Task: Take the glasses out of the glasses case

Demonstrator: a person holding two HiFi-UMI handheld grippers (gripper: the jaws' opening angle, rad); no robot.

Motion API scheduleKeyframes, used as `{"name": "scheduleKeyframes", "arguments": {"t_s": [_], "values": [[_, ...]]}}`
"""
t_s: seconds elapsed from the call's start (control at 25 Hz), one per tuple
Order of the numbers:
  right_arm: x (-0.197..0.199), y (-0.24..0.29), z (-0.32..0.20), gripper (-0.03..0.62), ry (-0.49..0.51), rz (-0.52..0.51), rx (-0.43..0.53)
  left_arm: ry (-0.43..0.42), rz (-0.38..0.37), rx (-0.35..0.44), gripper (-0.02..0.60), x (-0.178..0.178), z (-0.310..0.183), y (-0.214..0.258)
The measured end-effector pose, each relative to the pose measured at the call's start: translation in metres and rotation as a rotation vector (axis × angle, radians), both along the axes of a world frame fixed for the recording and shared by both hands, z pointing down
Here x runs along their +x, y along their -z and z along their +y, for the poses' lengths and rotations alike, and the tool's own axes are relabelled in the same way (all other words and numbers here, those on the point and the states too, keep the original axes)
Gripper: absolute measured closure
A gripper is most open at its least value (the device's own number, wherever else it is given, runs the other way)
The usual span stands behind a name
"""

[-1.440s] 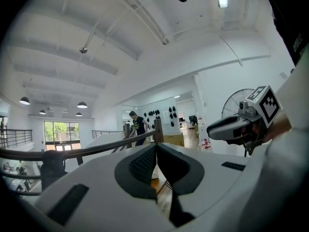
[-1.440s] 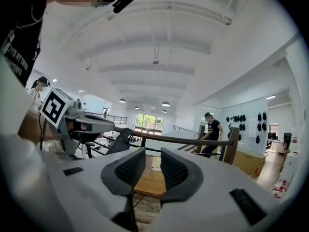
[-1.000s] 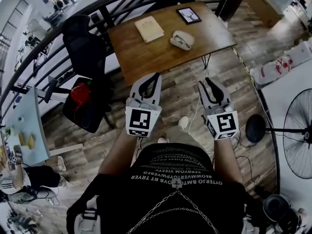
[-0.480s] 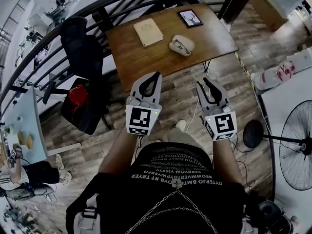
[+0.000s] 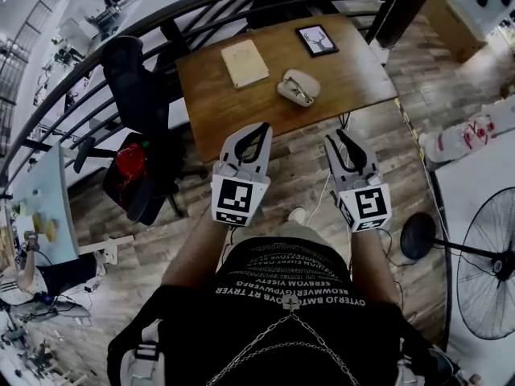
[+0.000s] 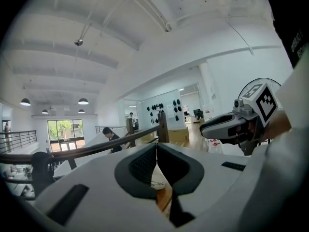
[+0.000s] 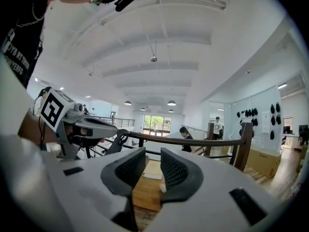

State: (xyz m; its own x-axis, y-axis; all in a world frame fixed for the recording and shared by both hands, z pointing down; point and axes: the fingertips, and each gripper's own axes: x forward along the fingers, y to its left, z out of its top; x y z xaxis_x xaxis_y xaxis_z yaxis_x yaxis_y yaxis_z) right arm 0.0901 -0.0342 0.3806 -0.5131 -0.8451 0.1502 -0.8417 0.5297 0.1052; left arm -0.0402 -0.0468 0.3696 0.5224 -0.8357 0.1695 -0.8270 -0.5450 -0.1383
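Head view: rounded pale glasses case [image 5: 298,87] on rectangular wooden table [image 5: 241,107].

Upside-down white print on the black shirt [image 5: 291,286], too garbled to read

The head camera looks steeply down from above the person onto the left claw [image 5: 259,129], the right claw [image 5: 339,137] and the table [image 5: 233,95] beyond. Each claw camera rides close behind its jaws, facing roughly level. Both share the railing [image 7: 184,139] and, seemingly, a sliver of table.
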Motion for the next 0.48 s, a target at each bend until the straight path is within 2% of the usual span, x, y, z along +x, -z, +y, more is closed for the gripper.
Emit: {"name": "scheduleKeyframes", "arguments": {"t_s": [0.48], "values": [[0.048,0.001,-0.049,0.49,0.05,-0.014,0.008,0.049,0.003,0.004,0.552,0.045,-0.042,-0.001]]}}
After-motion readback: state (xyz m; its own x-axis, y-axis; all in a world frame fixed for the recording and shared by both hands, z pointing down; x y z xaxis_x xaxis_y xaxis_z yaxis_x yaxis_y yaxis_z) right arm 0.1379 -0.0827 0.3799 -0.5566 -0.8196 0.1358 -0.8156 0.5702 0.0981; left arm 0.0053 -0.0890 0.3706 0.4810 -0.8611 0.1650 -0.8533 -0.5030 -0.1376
